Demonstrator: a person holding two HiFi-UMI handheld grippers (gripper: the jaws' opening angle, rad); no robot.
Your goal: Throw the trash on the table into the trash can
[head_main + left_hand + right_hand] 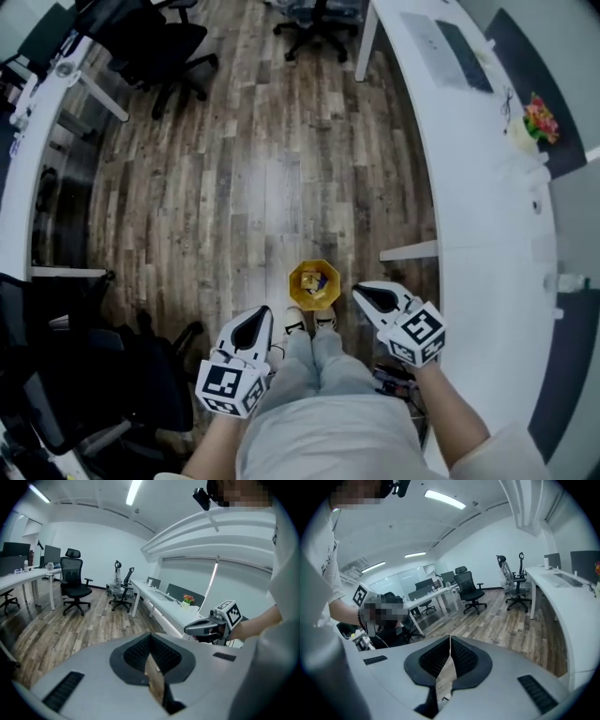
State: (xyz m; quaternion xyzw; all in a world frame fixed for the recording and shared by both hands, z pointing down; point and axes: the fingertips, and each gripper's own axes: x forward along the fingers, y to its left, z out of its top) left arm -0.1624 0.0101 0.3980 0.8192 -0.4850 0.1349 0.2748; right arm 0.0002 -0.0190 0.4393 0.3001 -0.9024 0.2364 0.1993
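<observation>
A small trash can (315, 265) is seen on the floor (253, 178), just in front of the person's shoes (296, 324). It is yellow and shiny, and its rim has flat sides and corners. A few small bits of trash (313, 282) are seen lying inside it; their shapes are too small to be told. The floor is made of long wood planks in brown and grey, with a soft shine.

The left gripper (255, 323) is held up to the left of the can, and the right gripper (370, 297) to the right of it. Both are well above the floor. Each one has a smooth white shell, a dark tip and a cube with black and white squares.

In the left gripper view, the jaws of the left gripper (151, 641) are seen pressed together at the tips. Their dark pads are covered in small bumps. The right gripper (191, 629) is seen beside it there. In the right gripper view, the jaws of the right gripper (449, 644) are also seen together, with the same bumpy pads.

A long, white, curved surface (469, 187) is seen at the right. It is smooth and flat. A bunch of flowers (541, 118) is set on it far off. Black chairs (155, 42) on wheels are seen across the room.
</observation>
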